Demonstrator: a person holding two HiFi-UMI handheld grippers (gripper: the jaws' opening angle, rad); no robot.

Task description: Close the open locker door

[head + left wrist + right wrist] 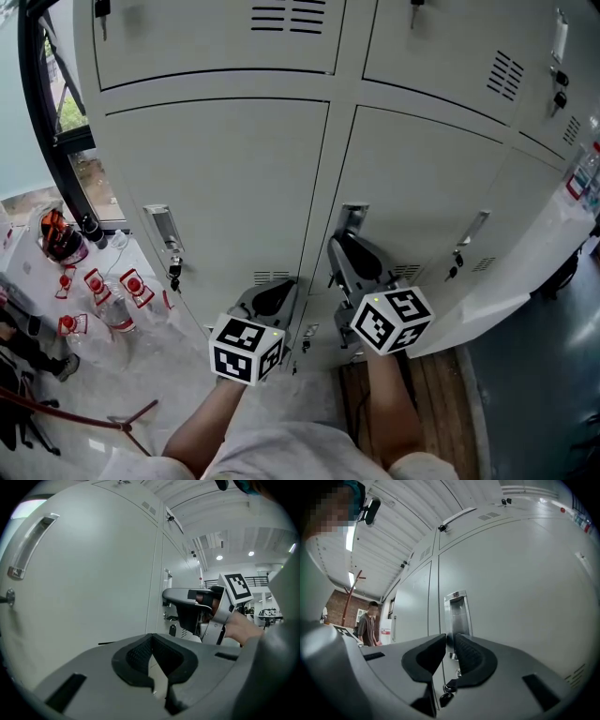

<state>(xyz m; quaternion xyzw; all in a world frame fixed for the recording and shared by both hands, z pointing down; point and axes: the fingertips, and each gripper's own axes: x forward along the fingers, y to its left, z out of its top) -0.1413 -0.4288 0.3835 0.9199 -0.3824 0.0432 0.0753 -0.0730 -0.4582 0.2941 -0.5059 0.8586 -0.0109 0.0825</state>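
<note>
While my right gripper [449, 639] points straight at the locker door [525, 588], its jaws stand only a narrow slit apart and clamp nothing. Through that slit I see the lower end of the door's recessed handle [457, 613], and a key [444, 696] hangs from the lock just under it. I cannot tell whether the pads touch the metal. The door's handle edge runs along the vertical seam just left of the handle. From here it looks about level with the neighbouring door [93, 583], and I cannot tell if it is latched.

My left gripper [151, 638] is clenched, tips meeting, empty, and aimed at the lower part of that neighbouring door. That door's own pull handle [30, 545] sits high and to the left in the left gripper view.

From the head view both grippers are side by side, close to the lockers, each with its marker cube [392, 319] toward me. Clear bottles with red labels [117, 305] stand on the pale floor off to my left. Under my right forearm lies a wooden strip [431, 394].
</note>
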